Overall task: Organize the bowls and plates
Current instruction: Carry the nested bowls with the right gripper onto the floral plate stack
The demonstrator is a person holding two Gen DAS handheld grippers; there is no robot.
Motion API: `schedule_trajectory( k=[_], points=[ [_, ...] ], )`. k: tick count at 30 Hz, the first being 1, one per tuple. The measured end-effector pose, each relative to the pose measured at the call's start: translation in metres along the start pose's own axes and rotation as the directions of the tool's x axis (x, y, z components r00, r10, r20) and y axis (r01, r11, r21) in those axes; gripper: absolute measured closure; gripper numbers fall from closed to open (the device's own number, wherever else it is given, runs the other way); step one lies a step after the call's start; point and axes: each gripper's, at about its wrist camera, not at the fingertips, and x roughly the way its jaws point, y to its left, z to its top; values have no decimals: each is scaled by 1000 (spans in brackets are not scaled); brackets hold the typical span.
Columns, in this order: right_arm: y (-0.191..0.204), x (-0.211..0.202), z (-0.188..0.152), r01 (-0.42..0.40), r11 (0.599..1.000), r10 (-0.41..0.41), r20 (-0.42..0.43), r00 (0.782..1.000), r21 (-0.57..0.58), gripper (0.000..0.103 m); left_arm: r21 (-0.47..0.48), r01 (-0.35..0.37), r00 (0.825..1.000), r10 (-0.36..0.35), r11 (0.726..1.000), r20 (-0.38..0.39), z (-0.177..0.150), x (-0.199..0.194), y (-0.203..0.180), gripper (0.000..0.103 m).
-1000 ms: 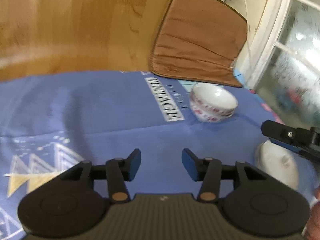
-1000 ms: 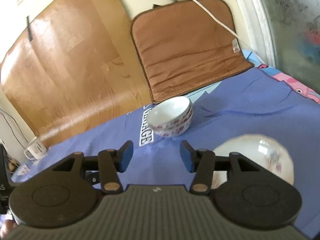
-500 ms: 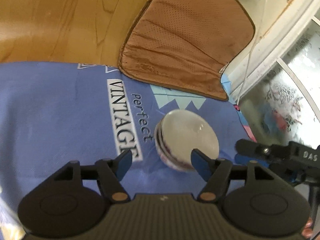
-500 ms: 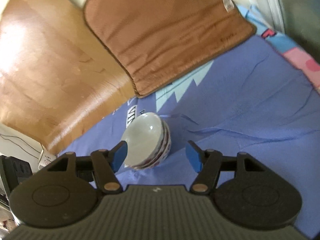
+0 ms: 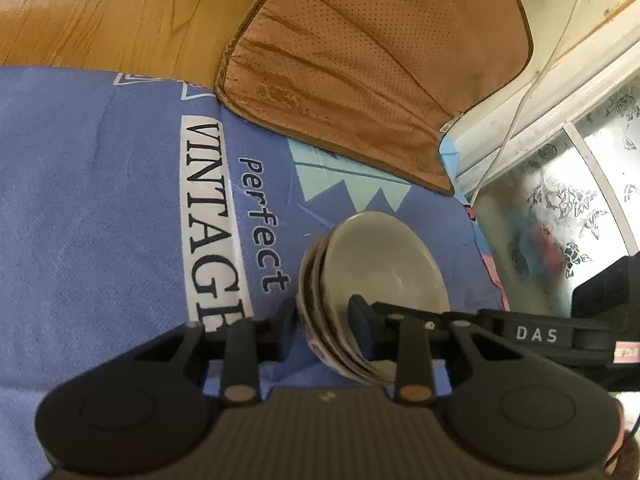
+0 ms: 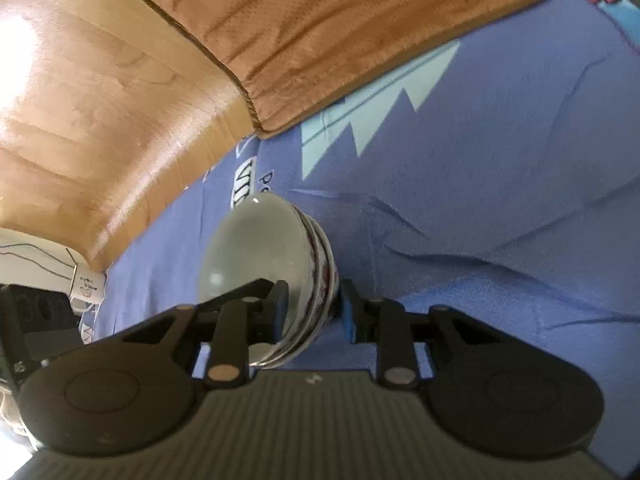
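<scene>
Now I have both grippers on the stack of bowls (image 5: 384, 268), which sits on the blue cloth (image 5: 100, 208) near the brown mat (image 5: 360, 60). My left gripper (image 5: 324, 324) has just been closing, and its jaws now pinch the stack's left rim, one finger inside, one outside. My right gripper (image 6: 314, 312) has likewise just been closing and clamps the right rim (image 6: 320, 280) the same way. A white mug (image 6: 86, 284) stands far left by the cloth's edge.
</scene>
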Motion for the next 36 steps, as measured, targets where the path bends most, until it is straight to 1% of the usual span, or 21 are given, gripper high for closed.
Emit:
schedule_trajectory(
  k=[2,7,13,17,22,26,32,34,35,36],
  points=[
    [3,-5,-2,3,1000,-3,-3,1000,-5,75,-12,6,1000,-7,1000,-5,-3,-4,1,75],
    [19,-29,-18,8,999,-7,18,1000,-42,76,10,6,1000,-6,1000,9,-17,-22,-15,75],
    [29,-66,-42,24,997,-20,59,998,-73,75,31,42,999,-43,999,6,-44,-45,-42,75],
    [24,-93,-64,48,997,-42,88,995,-67,75,60,67,998,-66,996,-18,-68,-54,-63,75],
    [13,-117,-87,92,995,-85,123,989,-47,75,91,108,993,-102,990,-65,-91,-50,-83,75],
    [1,-120,-96,113,993,-109,131,985,-18,75,114,108,991,-97,988,-95,-105,-42,-93,74],
    [-10,-116,-104,130,992,-128,140,982,-7,74,113,97,988,-82,989,-127,-112,-27,-95,73],
    [-8,-114,-105,147,989,-142,155,978,-25,71,122,95,987,-78,988,-139,-114,-25,-97,74],
    [-7,-117,-108,157,987,-148,169,974,-39,70,133,93,987,-74,987,-140,-115,-25,-99,72],
    [-5,-119,-108,169,984,-155,191,969,-56,66,144,86,989,-67,986,-135,-116,-25,-102,71]
  ],
)
